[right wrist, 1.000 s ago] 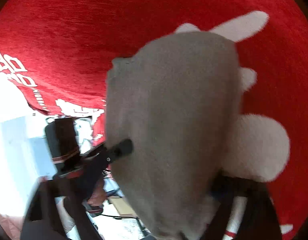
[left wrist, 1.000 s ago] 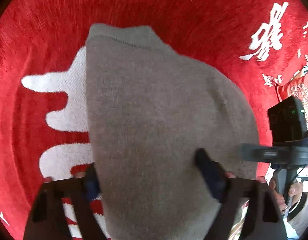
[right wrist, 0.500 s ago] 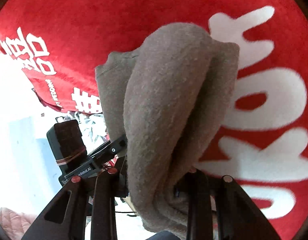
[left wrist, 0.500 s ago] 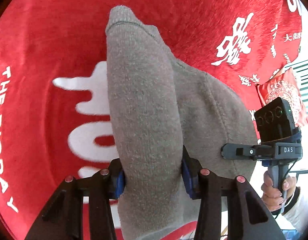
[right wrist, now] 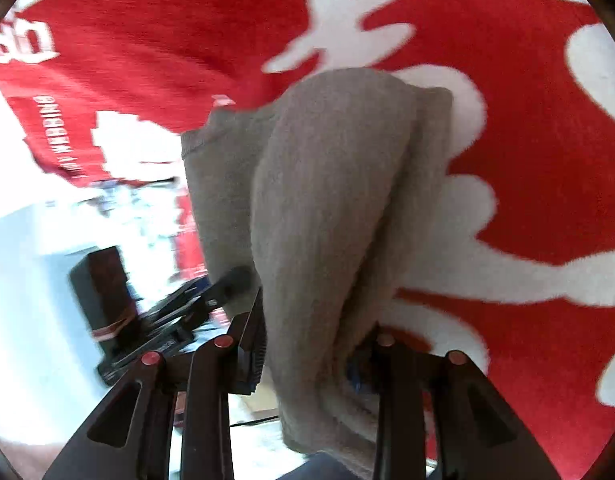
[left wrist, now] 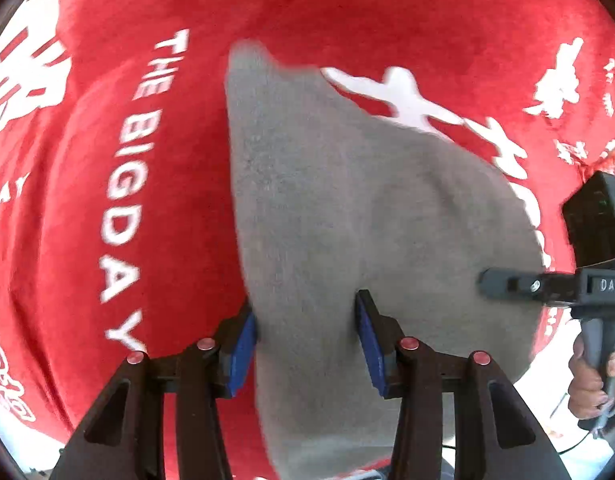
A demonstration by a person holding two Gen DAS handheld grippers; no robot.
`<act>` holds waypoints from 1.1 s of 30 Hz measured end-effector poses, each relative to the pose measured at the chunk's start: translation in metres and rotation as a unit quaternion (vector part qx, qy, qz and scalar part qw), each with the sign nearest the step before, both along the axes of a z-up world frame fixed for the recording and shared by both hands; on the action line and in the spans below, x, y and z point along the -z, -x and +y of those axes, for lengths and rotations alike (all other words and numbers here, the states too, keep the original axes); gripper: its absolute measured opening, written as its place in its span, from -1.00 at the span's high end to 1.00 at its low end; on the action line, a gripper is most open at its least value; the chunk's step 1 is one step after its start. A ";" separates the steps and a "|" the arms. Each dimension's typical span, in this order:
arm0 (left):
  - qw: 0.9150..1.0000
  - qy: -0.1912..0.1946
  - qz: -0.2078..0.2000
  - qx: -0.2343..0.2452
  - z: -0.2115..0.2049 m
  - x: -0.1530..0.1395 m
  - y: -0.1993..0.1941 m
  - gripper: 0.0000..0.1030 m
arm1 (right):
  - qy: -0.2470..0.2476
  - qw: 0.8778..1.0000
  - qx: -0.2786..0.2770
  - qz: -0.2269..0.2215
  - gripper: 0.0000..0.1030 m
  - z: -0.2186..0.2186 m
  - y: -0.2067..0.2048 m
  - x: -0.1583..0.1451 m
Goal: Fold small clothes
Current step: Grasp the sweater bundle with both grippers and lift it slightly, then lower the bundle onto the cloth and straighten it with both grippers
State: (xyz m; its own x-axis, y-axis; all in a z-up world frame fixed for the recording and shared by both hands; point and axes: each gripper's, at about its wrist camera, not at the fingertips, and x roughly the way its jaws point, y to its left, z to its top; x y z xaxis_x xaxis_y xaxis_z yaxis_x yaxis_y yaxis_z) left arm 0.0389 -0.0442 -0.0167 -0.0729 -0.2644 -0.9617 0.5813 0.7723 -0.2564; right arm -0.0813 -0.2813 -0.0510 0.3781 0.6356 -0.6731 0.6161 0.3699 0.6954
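A grey knitted garment (left wrist: 347, 208) hangs bunched over a red cloth (left wrist: 107, 160) with white lettering. My left gripper (left wrist: 305, 320) is shut on one fold of it, blue pads (left wrist: 243, 340) pressing both sides. In the right wrist view the same grey garment (right wrist: 327, 200) drapes in thick folds through my right gripper (right wrist: 311, 344). Its jaws are opening, with the cloth still packed between them. The right pad is hidden behind the fabric. Both grippers carry the garment side by side above the red cloth (right wrist: 147, 40).
A person's hand (left wrist: 587, 376) grips the right tool's handle at the left view's right edge. The red cloth's edge (right wrist: 47, 152) and a bright white floor area (right wrist: 27, 280) lie to the left in the right view. The picture is motion-blurred.
Both grippers have travelled across the red cloth with the garment. The left jaws narrowed onto a fold a second ago. The words "THE BIGDAY" slid toward the middle of the left view.
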 end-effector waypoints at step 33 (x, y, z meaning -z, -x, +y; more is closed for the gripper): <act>0.991 -0.105 -0.081 -0.005 0.033 -0.017 0.038 -0.04 | 0.278 0.953 -0.076 0.098 0.64 0.062 0.031 -0.058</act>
State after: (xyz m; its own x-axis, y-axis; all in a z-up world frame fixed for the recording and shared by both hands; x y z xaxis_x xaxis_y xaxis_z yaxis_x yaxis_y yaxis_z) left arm 0.0014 -0.0115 0.0003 0.0880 -0.0564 -0.9945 0.5937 0.8046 0.0069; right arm -0.1121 -0.2195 0.0073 0.1428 0.1976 -0.9698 0.6239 0.7427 0.2432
